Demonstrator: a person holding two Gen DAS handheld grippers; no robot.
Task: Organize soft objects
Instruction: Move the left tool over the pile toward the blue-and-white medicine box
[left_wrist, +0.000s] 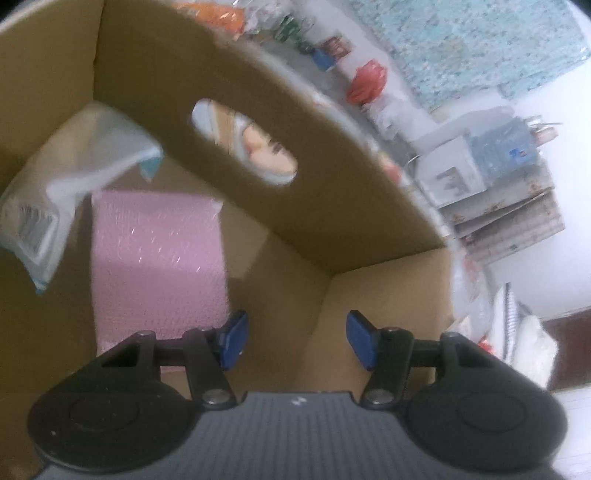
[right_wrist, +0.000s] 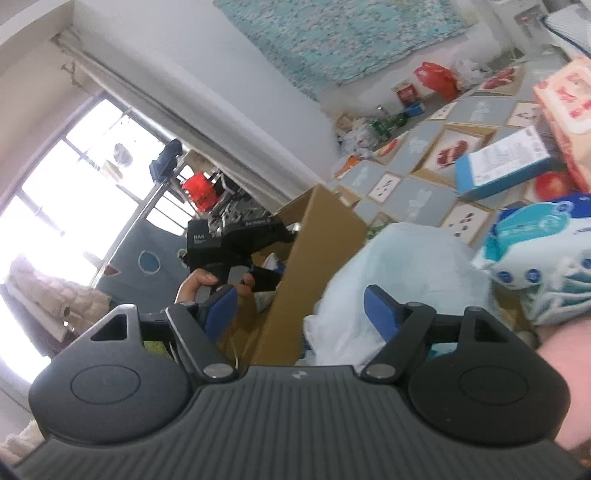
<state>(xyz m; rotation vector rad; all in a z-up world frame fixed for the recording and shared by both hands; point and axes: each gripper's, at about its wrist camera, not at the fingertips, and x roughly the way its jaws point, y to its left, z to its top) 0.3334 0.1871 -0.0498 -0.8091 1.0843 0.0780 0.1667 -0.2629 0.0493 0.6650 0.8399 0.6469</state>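
The left gripper (left_wrist: 293, 339) points down into the cardboard box (left_wrist: 332, 192), fingers apart and empty. The right gripper (right_wrist: 301, 308) hovers beside the box, fingers apart, gripping nothing.

White plastered wall (right_wrist: 207, 74) behind, hung with a speckled turquoise cloth (right_wrist: 343, 37). Large bright window with dark metal bars (right_wrist: 74, 177) at left, washed out by daylight. Patchwork surface of grey and fruit-printed squares (right_wrist: 417, 162) below, cluttered along the wall.

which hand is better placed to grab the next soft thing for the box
Right. Its open tool points at the pale plastic bag outside the box; the empty left tool is inside it.
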